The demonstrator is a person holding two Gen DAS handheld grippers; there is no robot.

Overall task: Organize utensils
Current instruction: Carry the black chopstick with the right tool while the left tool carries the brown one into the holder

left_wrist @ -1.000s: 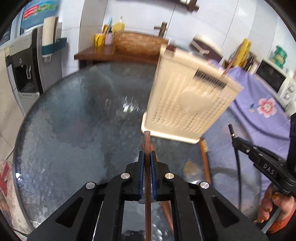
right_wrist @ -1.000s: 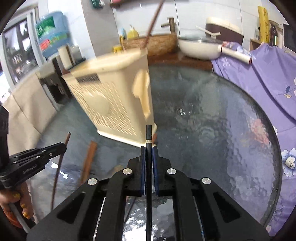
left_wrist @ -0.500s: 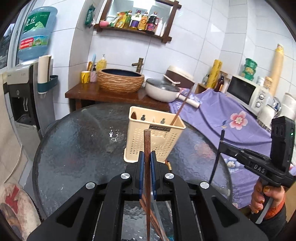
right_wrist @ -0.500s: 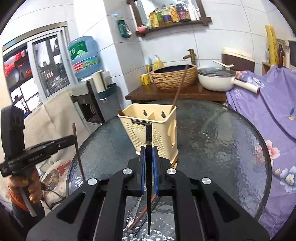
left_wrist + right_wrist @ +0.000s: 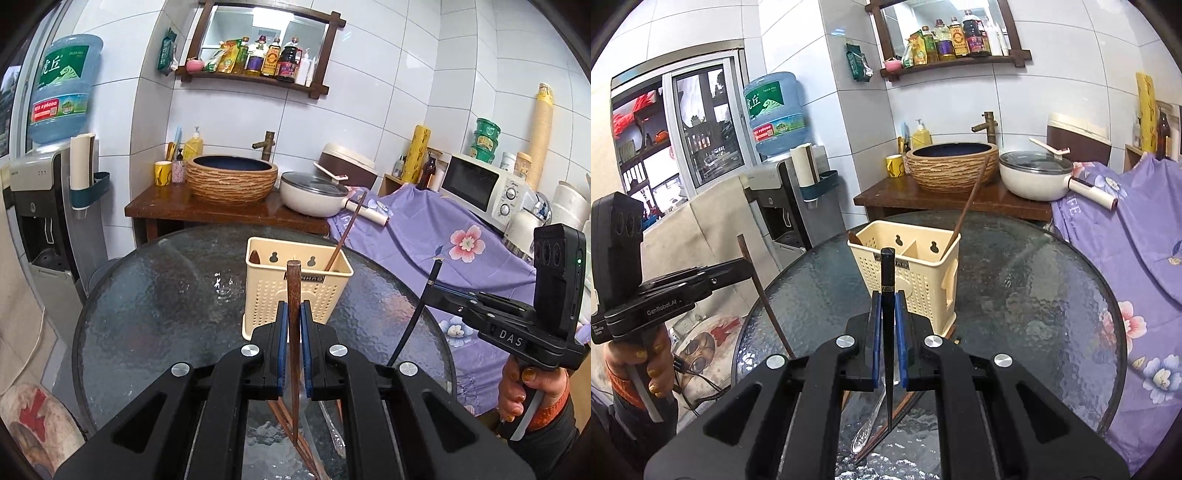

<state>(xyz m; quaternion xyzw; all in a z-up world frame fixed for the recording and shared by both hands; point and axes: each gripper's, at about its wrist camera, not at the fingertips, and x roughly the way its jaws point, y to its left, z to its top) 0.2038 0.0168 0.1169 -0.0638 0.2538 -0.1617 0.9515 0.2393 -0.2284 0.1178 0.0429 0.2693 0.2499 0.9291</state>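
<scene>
Presently, the left tool (image 5: 291, 325) is closed on a brown wooden chopstick (image 5: 293, 317), its blue pads pressing both sides of the stick, which stands nearly upright with its blunt end above the fingers and its thin end hanging below them. The right tool (image 5: 888, 325) is likewise closed on a black chopstick with a gold band (image 5: 887, 295), held in the same near-upright manner. Both tools hang above a round, textured glass worktop (image 5: 155, 314) and face a cream perforated plastic utensil holder (image 5: 295, 288) standing upright near the middle of that worktop. The holder has divided compartments; a long brown wooden chopstick (image 5: 345, 232) leans out of its right compartment, and a dark brown utensil tip (image 5: 255, 256) shows at its left corner. On the glass below the tools lie a metal spoon (image 5: 866, 428) and several brown sticks (image 5: 291, 424), close together; their exact number cannot be told. In the left wrist view the right tool appears at the right edge, gripped by a hand (image 5: 517, 384). Behind the worktop stand a woven-pattern basin (image 5: 231, 179) on a dark wooden counter, a white lidded pan (image 5: 314, 194) and a purple flowered cloth (image 5: 424, 229).
</scene>
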